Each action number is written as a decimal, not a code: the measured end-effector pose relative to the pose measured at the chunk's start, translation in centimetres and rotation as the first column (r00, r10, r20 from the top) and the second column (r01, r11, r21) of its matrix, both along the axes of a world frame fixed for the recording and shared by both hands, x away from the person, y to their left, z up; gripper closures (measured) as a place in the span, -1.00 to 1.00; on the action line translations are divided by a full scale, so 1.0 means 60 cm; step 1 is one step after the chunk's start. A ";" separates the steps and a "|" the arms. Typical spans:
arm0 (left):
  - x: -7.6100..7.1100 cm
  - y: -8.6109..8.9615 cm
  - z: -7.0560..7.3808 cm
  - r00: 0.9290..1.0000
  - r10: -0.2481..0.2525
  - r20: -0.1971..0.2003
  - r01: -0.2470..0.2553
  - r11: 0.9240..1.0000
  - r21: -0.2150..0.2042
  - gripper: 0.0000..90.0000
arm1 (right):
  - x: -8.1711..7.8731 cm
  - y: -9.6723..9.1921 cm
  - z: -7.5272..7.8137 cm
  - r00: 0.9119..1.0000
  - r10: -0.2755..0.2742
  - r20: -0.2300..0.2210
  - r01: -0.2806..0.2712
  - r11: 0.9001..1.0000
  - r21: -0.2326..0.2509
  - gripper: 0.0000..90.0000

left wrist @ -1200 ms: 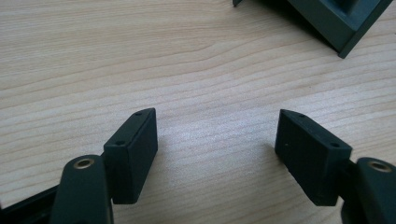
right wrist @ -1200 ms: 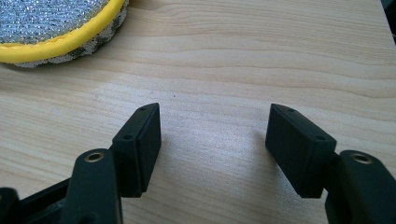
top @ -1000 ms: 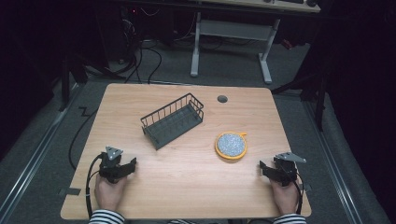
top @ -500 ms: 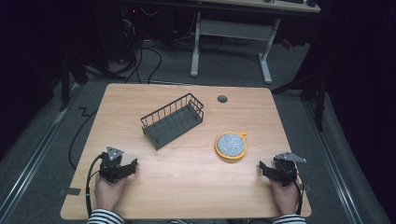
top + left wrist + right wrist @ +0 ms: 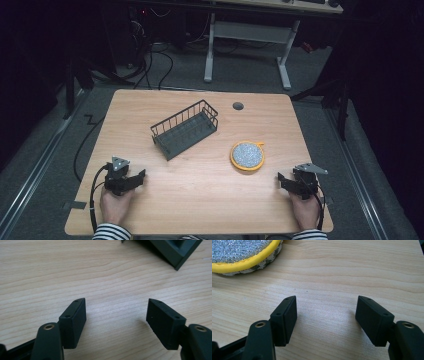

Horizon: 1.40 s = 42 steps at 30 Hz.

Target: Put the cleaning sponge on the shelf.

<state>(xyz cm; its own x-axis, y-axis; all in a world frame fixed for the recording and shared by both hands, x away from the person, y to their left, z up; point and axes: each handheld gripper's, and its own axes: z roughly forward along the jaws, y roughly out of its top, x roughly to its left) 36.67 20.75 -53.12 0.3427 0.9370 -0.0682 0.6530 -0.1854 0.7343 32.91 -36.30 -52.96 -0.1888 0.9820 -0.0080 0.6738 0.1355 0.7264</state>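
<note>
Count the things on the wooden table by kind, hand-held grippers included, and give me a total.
Dark wire dish rack: 1
Round yellow-rimmed silver scouring pad: 1
Black two-jaw grippers: 2, left gripper and right gripper, both open and empty
Total: 4

Your left gripper (image 5: 134, 181) and right gripper (image 5: 286, 181) are matte black, each with a grey three-cornered plate on top and a trailing black cable. Jaws are blocky black pads with small screws and brass-ringed pivots. Your cuffs are black-and-white striped.
</note>
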 end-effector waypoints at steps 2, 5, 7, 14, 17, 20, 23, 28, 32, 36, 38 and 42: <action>-0.001 -0.003 0.005 1.000 -0.004 0.007 0.004 1.000 -0.010 -0.28 | 0.000 -0.001 0.000 1.000 0.001 0.001 -0.001 1.000 0.002 -0.25; 0.001 -0.007 0.019 1.000 -0.029 -0.004 0.029 1.000 -0.002 -0.23 | 0.000 -0.001 0.000 1.000 0.000 0.001 0.000 1.000 0.004 -0.25; 0.003 -0.008 0.025 0.999 -0.031 -0.014 0.031 1.000 -0.004 -0.20 | 0.000 -0.001 0.000 1.000 0.001 0.001 -0.001 1.000 0.005 -0.25; 0.010 -0.007 0.070 0.999 -0.042 0.002 0.042 0.998 -0.049 -0.17 | 0.000 -0.002 0.000 1.000 0.003 0.001 -0.003 1.000 0.014 -0.24; 0.013 -0.007 0.081 0.999 -0.045 0.000 0.045 0.997 -0.054 -0.18 | 0.000 -0.003 0.000 1.000 0.000 0.002 0.000 1.000 0.017 -0.23; 0.017 -0.011 0.099 0.999 -0.052 0.012 0.052 0.997 -0.064 -0.18 | 0.000 -0.004 0.000 1.000 0.001 0.003 -0.001 1.000 0.021 -0.24; 0.023 -0.014 0.114 0.998 -0.063 0.018 0.064 0.994 -0.085 -0.19 | 0.000 -0.004 0.000 1.000 0.001 0.001 -0.001 1.000 0.018 -0.24; 0.038 -0.023 0.137 0.998 -0.067 0.002 0.067 0.995 -0.075 -0.26 | 0.000 -0.004 0.000 1.000 0.002 0.002 -0.002 1.000 0.025 -0.24; 0.053 -0.032 0.159 0.997 -0.070 0.020 0.072 0.995 -0.072 -0.27 | 0.000 -0.004 0.000 1.000 0.006 0.003 -0.006 1.000 0.021 -0.24; 0.075 -0.045 0.174 0.997 -0.082 0.004 0.082 0.996 -0.025 -0.26 | -0.001 0.004 0.000 1.000 0.011 0.003 -0.011 1.000 -0.013 -0.23; 0.080 -0.048 0.178 0.996 -0.085 0.004 0.085 0.996 -0.021 -0.26 | -0.001 0.003 0.000 1.000 0.010 0.000 -0.010 1.000 -0.011 -0.23; 0.097 -0.055 0.187 0.996 -0.091 -0.009 0.091 0.996 -0.013 -0.26 | -0.001 0.003 0.000 1.000 0.009 0.000 -0.009 1.000 -0.010 -0.23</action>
